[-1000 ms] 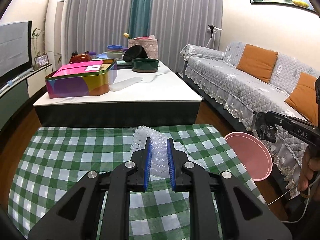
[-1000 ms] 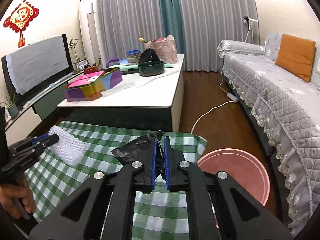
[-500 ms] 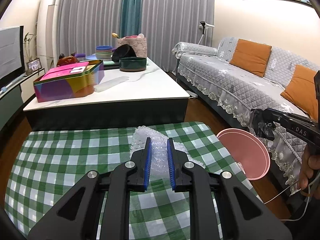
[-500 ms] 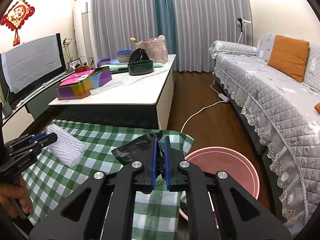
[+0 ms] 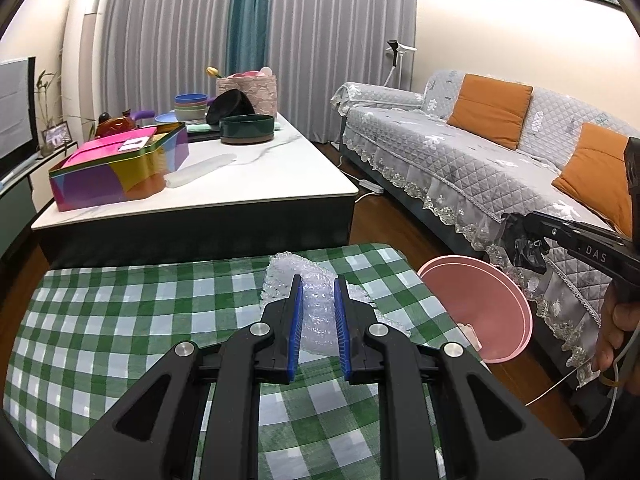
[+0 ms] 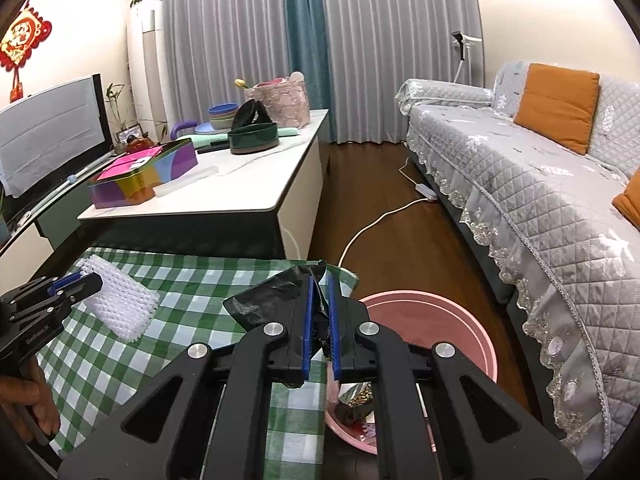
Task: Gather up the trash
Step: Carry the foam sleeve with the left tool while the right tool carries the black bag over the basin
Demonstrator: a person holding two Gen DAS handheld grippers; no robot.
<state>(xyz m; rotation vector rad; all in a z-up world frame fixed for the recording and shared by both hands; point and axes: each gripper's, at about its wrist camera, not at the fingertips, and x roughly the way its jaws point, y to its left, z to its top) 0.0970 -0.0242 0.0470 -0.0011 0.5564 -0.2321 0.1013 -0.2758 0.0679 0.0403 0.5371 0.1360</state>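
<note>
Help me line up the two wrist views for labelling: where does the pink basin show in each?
Left wrist: the pink basin sits at right of centre, on the floor past the checked cloth's right edge, below the right gripper.
Right wrist: the basin lies low, right of centre, partly behind that gripper's fingers.
Shared landmark: the colourful tin on the white table.

Grey sofa (image 5: 460, 160), curtains (image 5: 192, 40), wood floor (image 6: 400, 236)
</note>
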